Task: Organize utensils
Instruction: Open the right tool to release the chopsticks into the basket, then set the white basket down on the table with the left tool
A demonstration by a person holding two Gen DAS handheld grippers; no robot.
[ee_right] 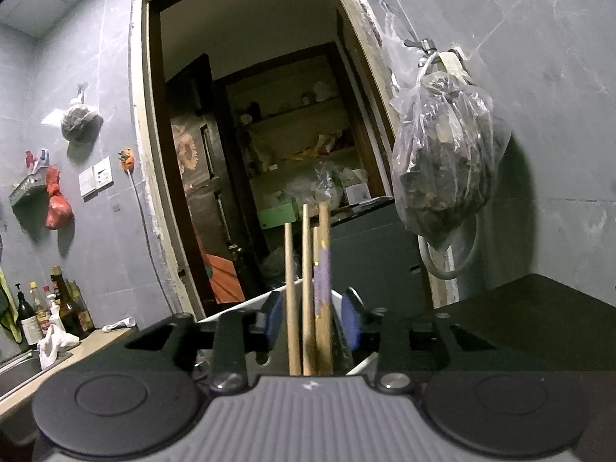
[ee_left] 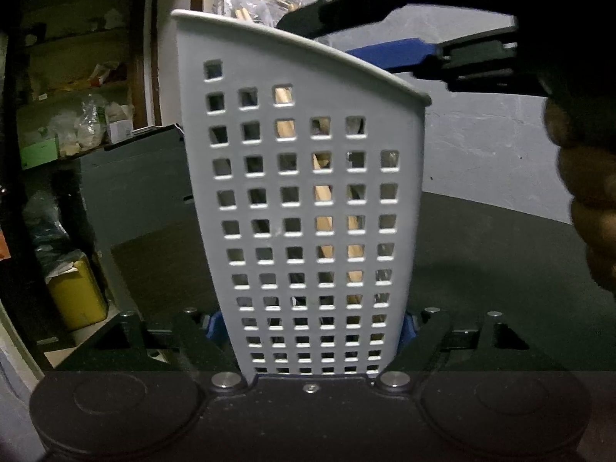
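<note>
On the far left of my left wrist view stood cluttered shelves, with a yellow box on the floor below them. In the middle, filling the view, stood the grey perforated utensil holder, upright on the dark countertop, and wooden sticks showed through its square holes. My left gripper sat around the holder's base, one blue pad close to each side; I could not tell whether the pads were pressing on it. To the upper right, my right gripper reached in level above the holder's rim, and my fingers showed at the right edge.

In my right wrist view, bottles stood on the counter at far left, then an open doorway. My right gripper had its blue pads apart on either side of the wooden chopsticks, which stood upright in the holder, and gaps showed beside them, so the pads were released. A plastic bag hung on the wall at right.
</note>
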